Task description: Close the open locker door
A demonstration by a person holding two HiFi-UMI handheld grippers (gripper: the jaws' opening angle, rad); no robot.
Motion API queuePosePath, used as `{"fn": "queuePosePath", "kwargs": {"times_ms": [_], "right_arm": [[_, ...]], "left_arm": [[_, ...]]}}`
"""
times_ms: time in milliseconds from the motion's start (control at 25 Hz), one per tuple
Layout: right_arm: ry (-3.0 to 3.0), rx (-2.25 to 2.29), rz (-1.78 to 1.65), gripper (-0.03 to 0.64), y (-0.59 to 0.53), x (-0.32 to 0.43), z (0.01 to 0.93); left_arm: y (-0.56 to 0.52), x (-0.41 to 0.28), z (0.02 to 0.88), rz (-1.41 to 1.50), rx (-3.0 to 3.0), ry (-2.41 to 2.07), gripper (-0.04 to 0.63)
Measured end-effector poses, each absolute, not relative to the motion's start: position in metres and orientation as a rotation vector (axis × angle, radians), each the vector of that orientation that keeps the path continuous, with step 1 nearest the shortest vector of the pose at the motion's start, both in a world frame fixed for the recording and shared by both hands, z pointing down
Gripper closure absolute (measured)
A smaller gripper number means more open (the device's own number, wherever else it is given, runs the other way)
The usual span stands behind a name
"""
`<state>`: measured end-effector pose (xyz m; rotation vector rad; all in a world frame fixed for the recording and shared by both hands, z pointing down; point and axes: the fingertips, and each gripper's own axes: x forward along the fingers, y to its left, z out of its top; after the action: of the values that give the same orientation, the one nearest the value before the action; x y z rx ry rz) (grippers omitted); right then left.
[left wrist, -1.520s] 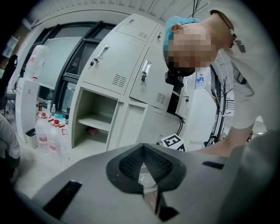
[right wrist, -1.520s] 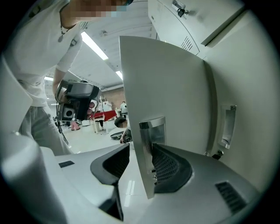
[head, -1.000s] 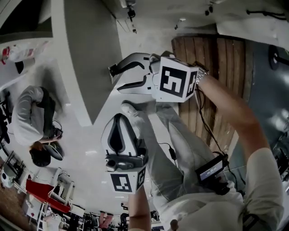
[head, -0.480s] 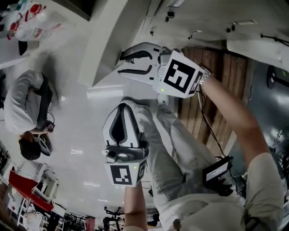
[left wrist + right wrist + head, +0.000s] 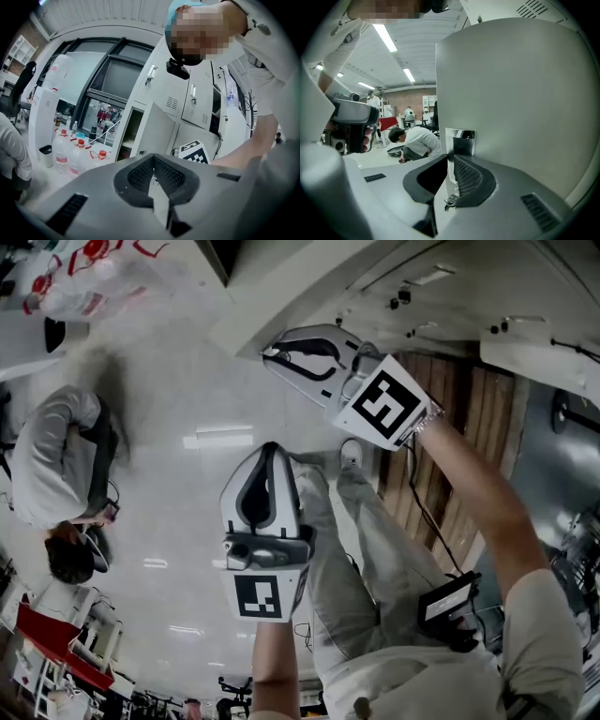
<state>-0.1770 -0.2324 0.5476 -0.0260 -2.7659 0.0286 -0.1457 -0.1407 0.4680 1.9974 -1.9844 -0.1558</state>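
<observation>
Moved: the right gripper [image 5: 449, 164] has swung onto the tall grey metal locker door [image 5: 511, 93]; its fingers, just closing, now clench the door's near edge at the chrome latch plate [image 5: 461, 140].
Meaning: door probably ready to swing shut.
Left gripper [image 5: 152, 161]: fingers clenched, empty.
Left gripper view alone: the dark open compartment [image 5: 125, 133], left of the door.

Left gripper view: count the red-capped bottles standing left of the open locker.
3, in a row left of the open locker: left bottle, middle bottle, right bottle. Others may be hidden behind them.
</observation>
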Motion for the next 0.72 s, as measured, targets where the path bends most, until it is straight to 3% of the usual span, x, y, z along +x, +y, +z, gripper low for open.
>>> {"fn": "queuePosePath", "kwargs": {"times_ms": [720], "right_arm": [[-2.764, 0.684, 0.155, 0.557, -0.3, -0.262, 0.548]], "left_arm": [[-0.156, -0.253, 0.494, -0.177, 2.081, -1.913, 0.588]]}}
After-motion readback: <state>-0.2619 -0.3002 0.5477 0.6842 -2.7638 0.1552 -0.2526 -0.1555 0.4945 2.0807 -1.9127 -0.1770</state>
